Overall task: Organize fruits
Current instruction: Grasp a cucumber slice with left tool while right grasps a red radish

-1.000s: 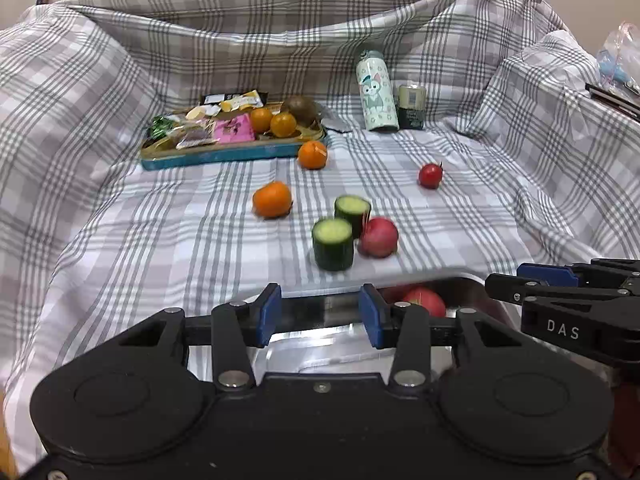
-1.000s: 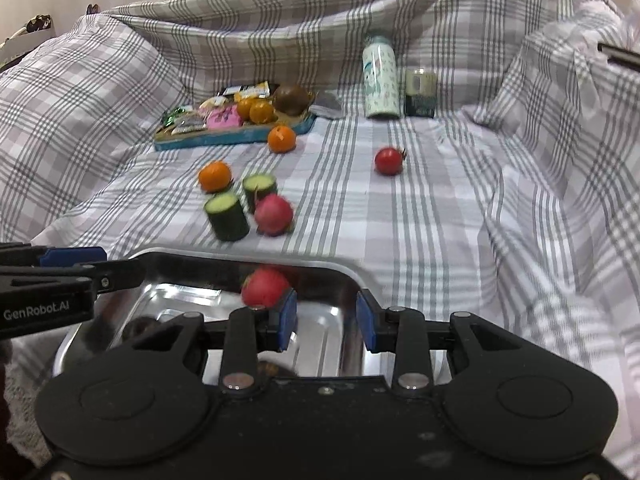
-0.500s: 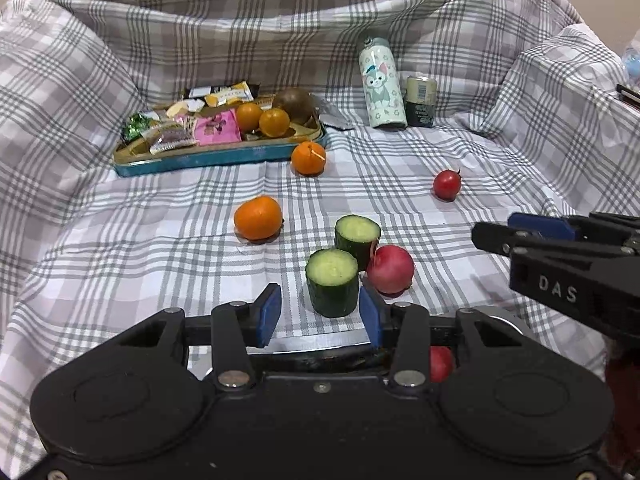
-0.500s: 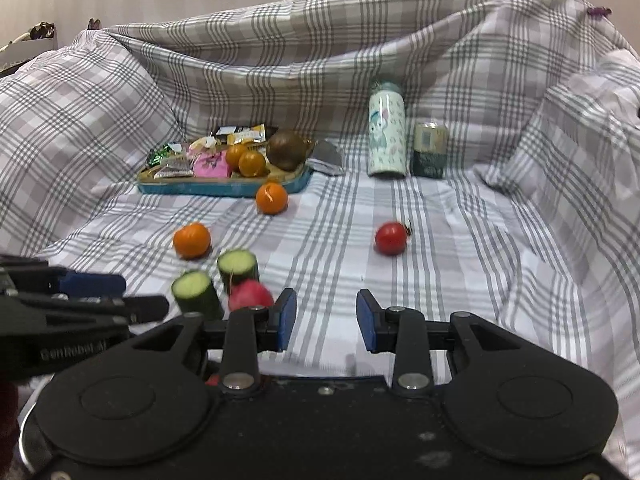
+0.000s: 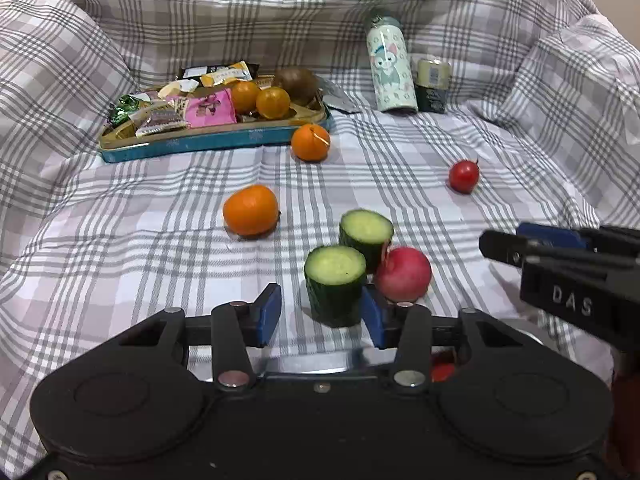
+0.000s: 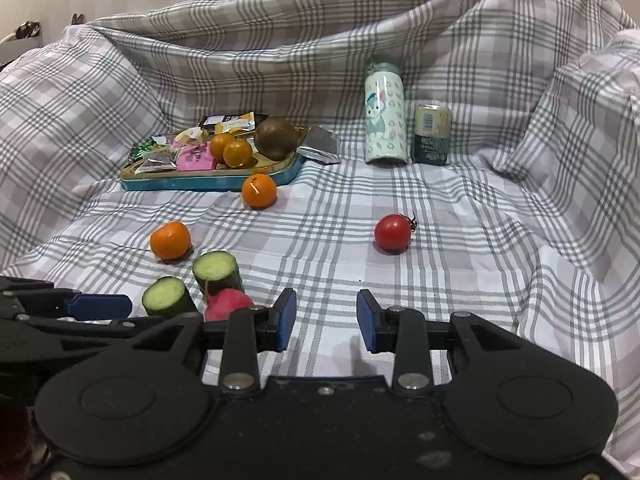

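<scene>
Two cucumber pieces [image 5: 335, 285] [image 5: 366, 233] and a pink-red fruit [image 5: 403, 274] stand together on the checked cloth, just ahead of my open, empty left gripper [image 5: 320, 316]. Two oranges [image 5: 251, 210] [image 5: 310, 142] lie further back, and a small red tomato [image 5: 463, 176] lies to the right. A steel tray [image 5: 320, 360] shows under the left gripper, with a red fruit [image 5: 442, 370] in it. My right gripper [image 6: 324, 320] is open and empty, with the tomato [image 6: 393, 233] ahead of it. The right gripper also shows at the right of the left wrist view [image 5: 560, 264].
A blue-rimmed tray [image 5: 208, 140] at the back left holds snack packets, two oranges and a brown fruit. A patterned bottle [image 5: 390, 68] and a small can [image 5: 432, 86] stand at the back. The cloth rises in folds on all sides.
Both grippers have risen and tilted up from the steel tray, which has dropped nearly out of view. The fruits on the cloth have not moved.
</scene>
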The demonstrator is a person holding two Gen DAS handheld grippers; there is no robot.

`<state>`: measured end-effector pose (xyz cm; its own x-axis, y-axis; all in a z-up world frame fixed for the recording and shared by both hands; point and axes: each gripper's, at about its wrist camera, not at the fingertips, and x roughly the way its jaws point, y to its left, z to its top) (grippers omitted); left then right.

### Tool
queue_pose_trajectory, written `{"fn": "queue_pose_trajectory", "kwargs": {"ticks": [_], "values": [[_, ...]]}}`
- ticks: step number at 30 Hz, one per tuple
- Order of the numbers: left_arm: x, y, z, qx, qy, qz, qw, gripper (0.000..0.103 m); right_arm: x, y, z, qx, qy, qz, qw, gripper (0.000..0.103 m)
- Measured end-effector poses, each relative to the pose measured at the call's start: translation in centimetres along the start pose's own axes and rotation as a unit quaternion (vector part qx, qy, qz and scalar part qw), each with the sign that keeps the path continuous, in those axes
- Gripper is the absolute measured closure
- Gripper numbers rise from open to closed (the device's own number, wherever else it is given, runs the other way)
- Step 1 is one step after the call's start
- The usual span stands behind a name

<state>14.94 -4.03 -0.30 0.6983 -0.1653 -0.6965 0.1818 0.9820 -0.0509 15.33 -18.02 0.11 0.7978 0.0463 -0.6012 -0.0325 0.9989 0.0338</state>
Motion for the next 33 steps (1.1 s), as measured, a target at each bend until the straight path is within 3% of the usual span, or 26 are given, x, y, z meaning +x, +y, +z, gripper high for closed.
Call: {"fn": "queue_pose_trajectory", "kwargs": {"ticks": [12,22,33], "values": [[0.3,3.7,1.6,-0.062,-0.012,0.023,0.9978,0.048,0.5,1.9,0.0,-0.045,0.015,0.032,0.998,0.067],[0.0,4.7,1.5,-0.077,-0.012,0.016,0.9968,0.048,2.4,4.2,0.2,-0.090,0.038,0.068,0.993,0.062],[-0.6,4.8,1.3,-0.076,-0.009,0.018,0.9969,0.048,3.9,5.9,-0.1,-0.125,0.049,0.079,0.988,0.060]]}}
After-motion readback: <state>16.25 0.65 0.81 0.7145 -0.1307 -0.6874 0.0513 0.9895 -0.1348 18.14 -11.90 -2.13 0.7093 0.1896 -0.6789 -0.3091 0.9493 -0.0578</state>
